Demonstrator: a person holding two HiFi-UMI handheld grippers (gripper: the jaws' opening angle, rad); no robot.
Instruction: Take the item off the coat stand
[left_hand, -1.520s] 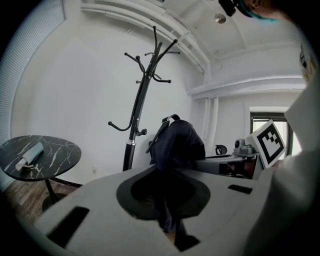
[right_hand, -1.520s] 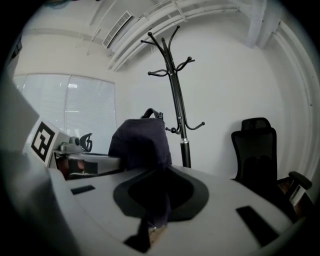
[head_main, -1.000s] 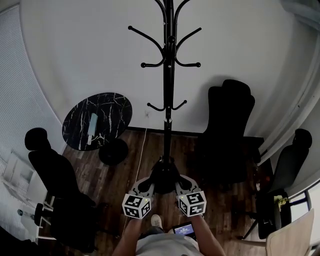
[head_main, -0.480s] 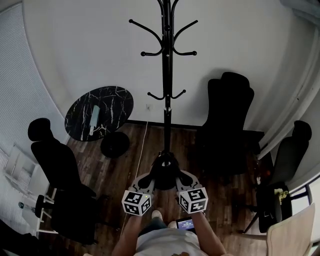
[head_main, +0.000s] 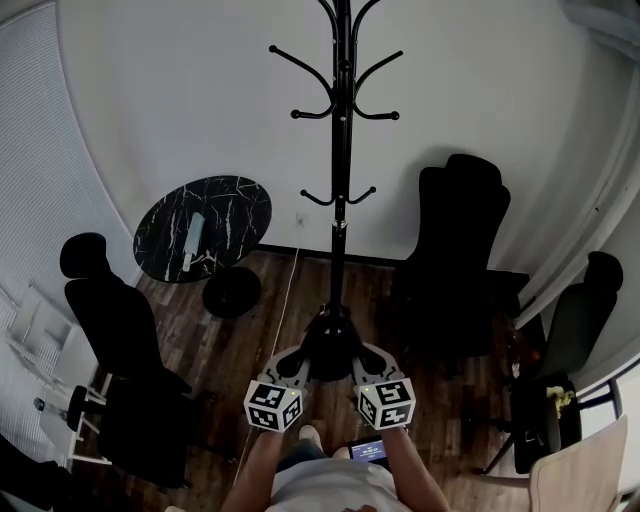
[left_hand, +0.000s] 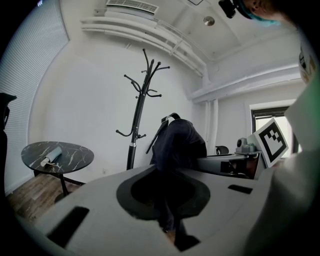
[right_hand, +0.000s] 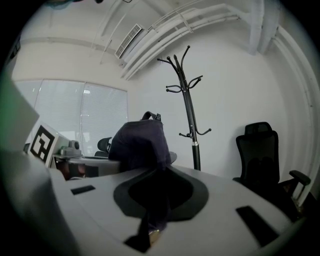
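Fabric is pinched in both claws. The left claw (left_hand: 167, 222) is closed narrow on a fold of the dark bag (left_hand: 177, 142), and the right claw (right_hand: 150, 222) is clamped on another fold of it. The bag is hung low between the two, in front of the person's legs and clear of the coat stand (head_main: 340, 200), whose hooks are seen bare. The lift-off is therefore judged done, with only the carrying away left.

Only thin edges of cloth appear to be gripped. If the claws are pulled apart or one is jerked, a fold could be slid out and the bag dropped to the wooden floor (head_main: 250, 340). A loose strap is seen at the bag's top. It could be snagged on the stand's pole beyond if the load is swung forward.

Farther out, an office chair (head_main: 455, 260) at the right and the round marble bench (head_main: 203, 228) at the left are set well apart from the bag, so little risk is judged there.
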